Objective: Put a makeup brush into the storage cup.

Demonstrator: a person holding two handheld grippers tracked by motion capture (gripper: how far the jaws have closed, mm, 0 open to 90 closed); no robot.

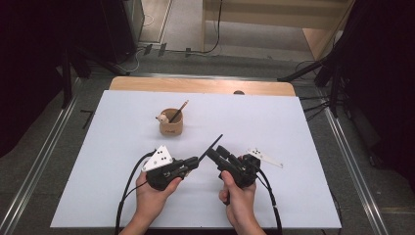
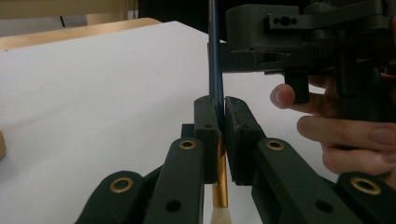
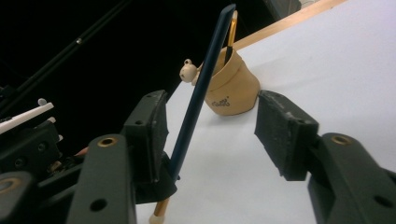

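Now, slim dark-blue brush (image 2: 215, 56), gold ferrule, pale bristles, upright btwn left jaws.

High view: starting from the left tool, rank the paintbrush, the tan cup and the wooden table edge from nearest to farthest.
1. The paintbrush: clamped in the left tool, its dark handle slanting up toward the cup.
2. The tan cup: farther up the white sheet, holding a pencil.
3. The wooden table edge: along the far side, beyond the cup.

White-topped wooden table (image 1: 195, 85) on grey floor (image 1: 44, 147), black curtains (image 1: 29, 49) at sides
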